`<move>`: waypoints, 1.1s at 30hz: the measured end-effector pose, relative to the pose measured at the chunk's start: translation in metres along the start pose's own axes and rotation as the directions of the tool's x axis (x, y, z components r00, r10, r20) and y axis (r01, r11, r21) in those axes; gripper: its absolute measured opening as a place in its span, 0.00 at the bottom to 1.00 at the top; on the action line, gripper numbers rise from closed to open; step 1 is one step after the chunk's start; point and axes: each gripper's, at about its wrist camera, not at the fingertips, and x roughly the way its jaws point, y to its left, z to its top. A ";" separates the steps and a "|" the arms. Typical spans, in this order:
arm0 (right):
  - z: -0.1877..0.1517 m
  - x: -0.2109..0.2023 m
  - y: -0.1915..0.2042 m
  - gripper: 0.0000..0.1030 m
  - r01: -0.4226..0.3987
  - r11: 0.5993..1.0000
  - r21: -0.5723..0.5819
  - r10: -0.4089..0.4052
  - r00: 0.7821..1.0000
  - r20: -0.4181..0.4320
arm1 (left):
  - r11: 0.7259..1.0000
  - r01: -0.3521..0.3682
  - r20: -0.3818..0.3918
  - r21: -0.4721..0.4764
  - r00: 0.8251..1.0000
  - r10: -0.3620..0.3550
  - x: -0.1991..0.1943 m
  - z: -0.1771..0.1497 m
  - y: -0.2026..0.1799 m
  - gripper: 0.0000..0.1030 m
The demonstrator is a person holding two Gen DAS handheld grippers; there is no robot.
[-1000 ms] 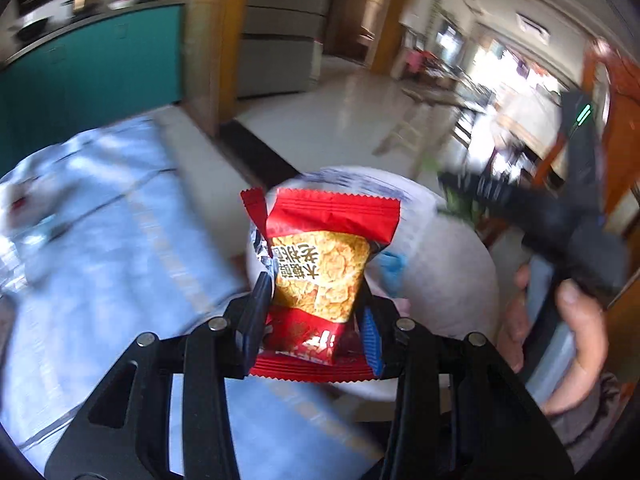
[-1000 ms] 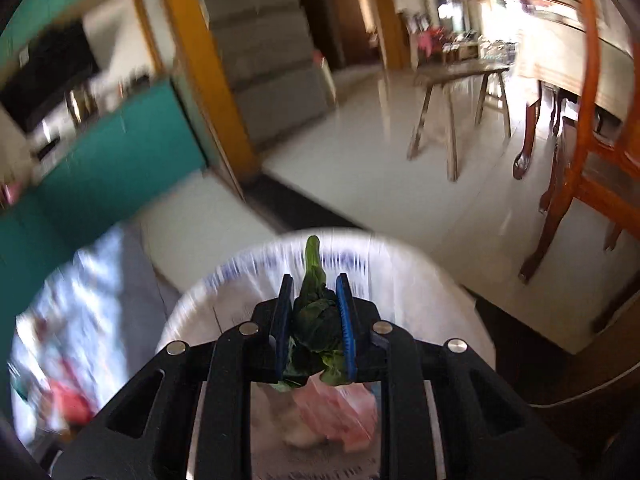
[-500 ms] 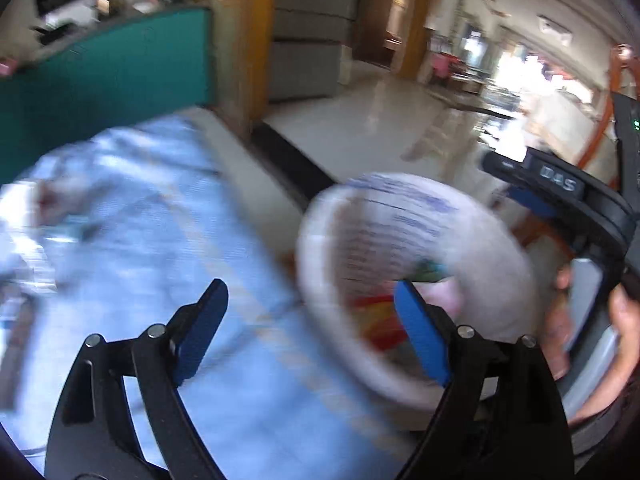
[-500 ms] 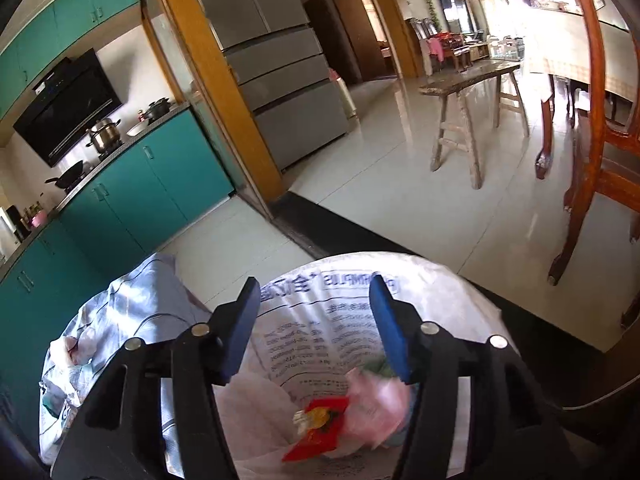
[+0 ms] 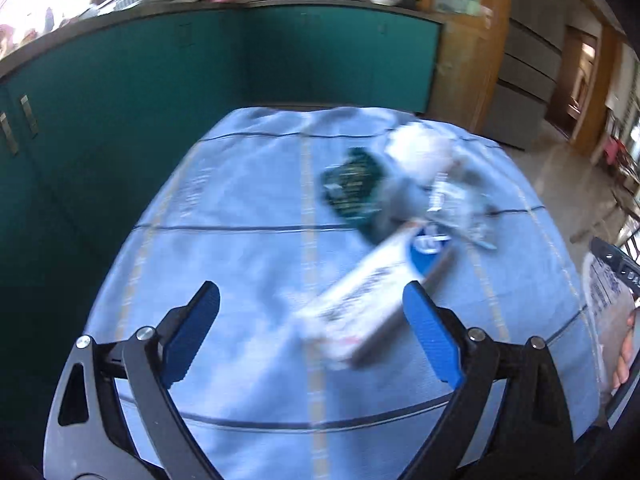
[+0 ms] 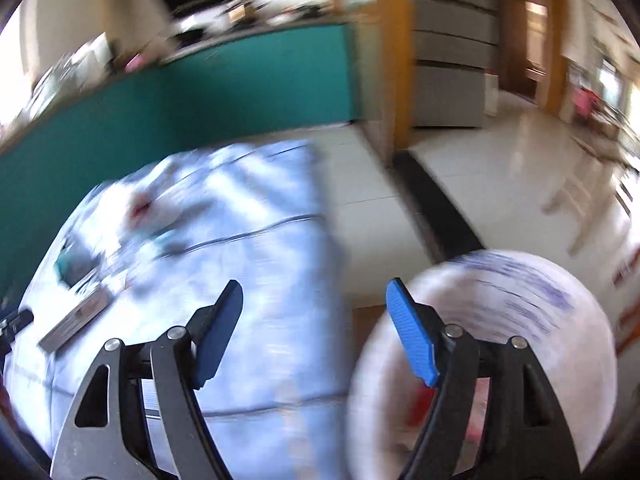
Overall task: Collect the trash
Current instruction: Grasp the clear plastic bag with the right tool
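Observation:
My left gripper [image 5: 311, 334] is open and empty above a table with a light blue cloth [image 5: 240, 248]. Ahead of it lie a long white and blue box [image 5: 380, 296], a dark green packet [image 5: 352, 192], crumpled white paper [image 5: 420, 152] and clear wrappers [image 5: 460, 208]. My right gripper [image 6: 314, 330] is open and empty, between the table [image 6: 248, 272] and the white-lined trash bin [image 6: 520, 312]. The bin holds red and pink trash [image 6: 420, 400]. The box also shows in the right wrist view [image 6: 76, 324], at the left.
Teal kitchen cabinets [image 5: 200, 60] stand behind the table. A grey fridge [image 6: 448, 80] and a wooden door frame [image 6: 396, 60] are at the back. Pale tiled floor [image 6: 500, 184] lies to the right. The bin's edge [image 5: 600, 300] shows at the left view's right side.
Both grippers opened and dropped their trash, the red snack packet and the green scrap, into the bin. Both have since swung left from the bin towards the table.

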 end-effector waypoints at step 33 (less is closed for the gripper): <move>0.002 0.070 0.185 0.31 -0.220 0.892 -0.394 0.136 0.964 -0.229 | 0.999 -0.027 -0.038 0.035 0.999 0.028 -0.014 -0.020 0.049 0.93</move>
